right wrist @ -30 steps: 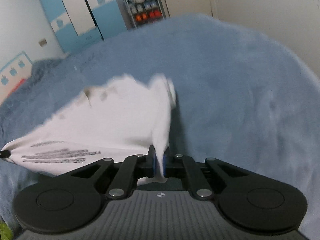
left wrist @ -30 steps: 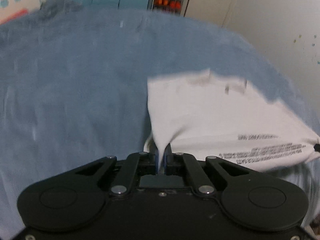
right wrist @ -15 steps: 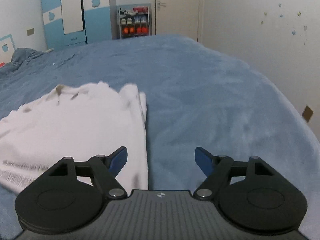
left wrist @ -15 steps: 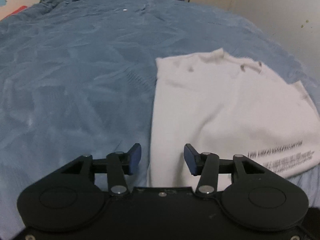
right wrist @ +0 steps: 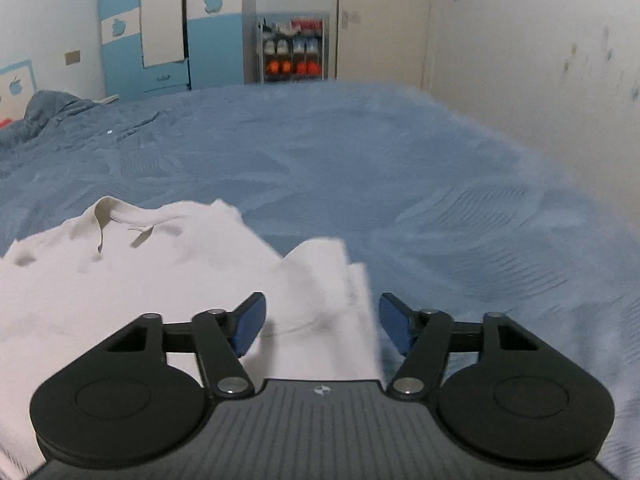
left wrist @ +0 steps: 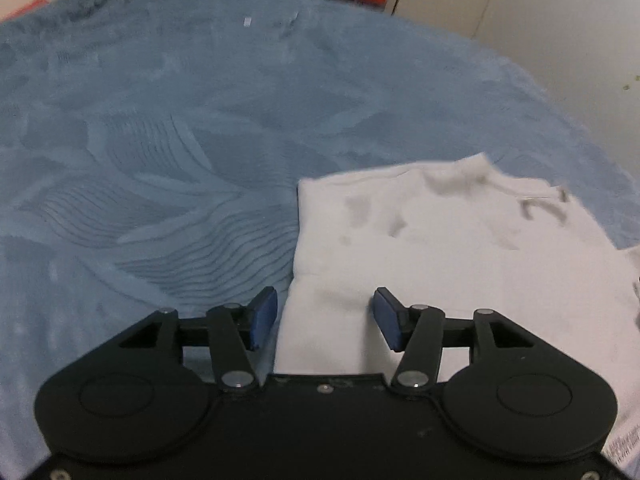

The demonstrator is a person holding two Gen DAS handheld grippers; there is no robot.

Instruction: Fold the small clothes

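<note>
A small white shirt [left wrist: 460, 248] lies flat on the blue bedspread [left wrist: 180, 140], collar at the far end. My left gripper [left wrist: 325, 318] hovers open over the shirt's near left edge, blue pads apart with nothing between them. In the right wrist view the same white shirt [right wrist: 160, 264] spreads to the left, its collar [right wrist: 108, 210] at the far side and a folded sleeve [right wrist: 328, 272] on the right. My right gripper [right wrist: 322, 320] stands open over that sleeve edge, holding nothing.
The blue bedspread [right wrist: 400, 168] stretches far ahead and to both sides. A white wall [right wrist: 540, 60] runs along the bed's right edge. A blue wardrobe [right wrist: 160, 28] and a shoe rack [right wrist: 294, 54] stand beyond the bed. A rumpled blanket [right wrist: 48, 110] lies far left.
One second ago both grippers were shut on the shirt's corners and held it stretched above the bed. They have since let go and opened; the shirt now lies flat.
</note>
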